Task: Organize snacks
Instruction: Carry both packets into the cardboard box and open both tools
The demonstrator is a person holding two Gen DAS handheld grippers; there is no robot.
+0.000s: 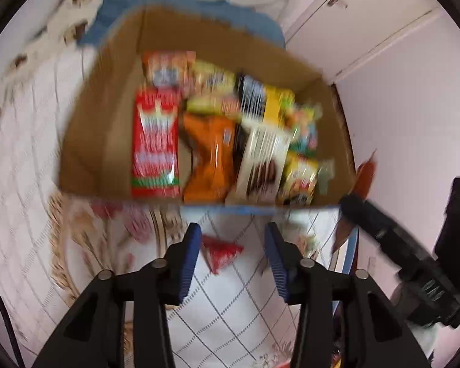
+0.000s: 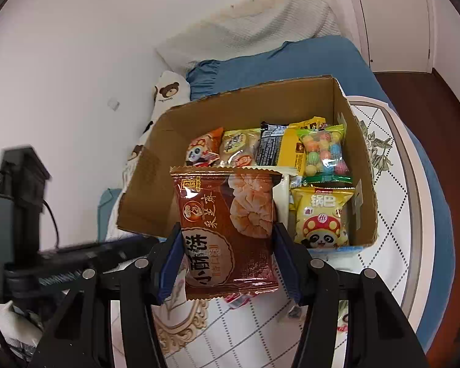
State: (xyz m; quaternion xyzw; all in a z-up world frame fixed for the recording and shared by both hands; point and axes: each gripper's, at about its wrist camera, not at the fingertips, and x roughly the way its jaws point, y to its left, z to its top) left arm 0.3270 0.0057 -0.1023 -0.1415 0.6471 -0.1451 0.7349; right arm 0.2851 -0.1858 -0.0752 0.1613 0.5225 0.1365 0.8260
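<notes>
With the brown pastry packet [image 2: 227, 233] clamped by its sides in the right gripper [image 2: 227, 260] at frame centre above the cardboard box [image 2: 144, 202], and the left gripper [image 1: 231, 257] released and empty, the slick packet could slip out onto the bed [image 2: 383, 276].

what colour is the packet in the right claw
Reddish brown packet, pastries pictured on it; clearest in the right wrist view.

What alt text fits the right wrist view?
The right gripper clamps a brown crinkle-edged pastry packet in front of an open cardboard box holding snack packets, among them a yellow mushroom-cartoon bag and a clear bag of coloured candy balls. The box sits on a white patterned quilt on a bed.
</notes>
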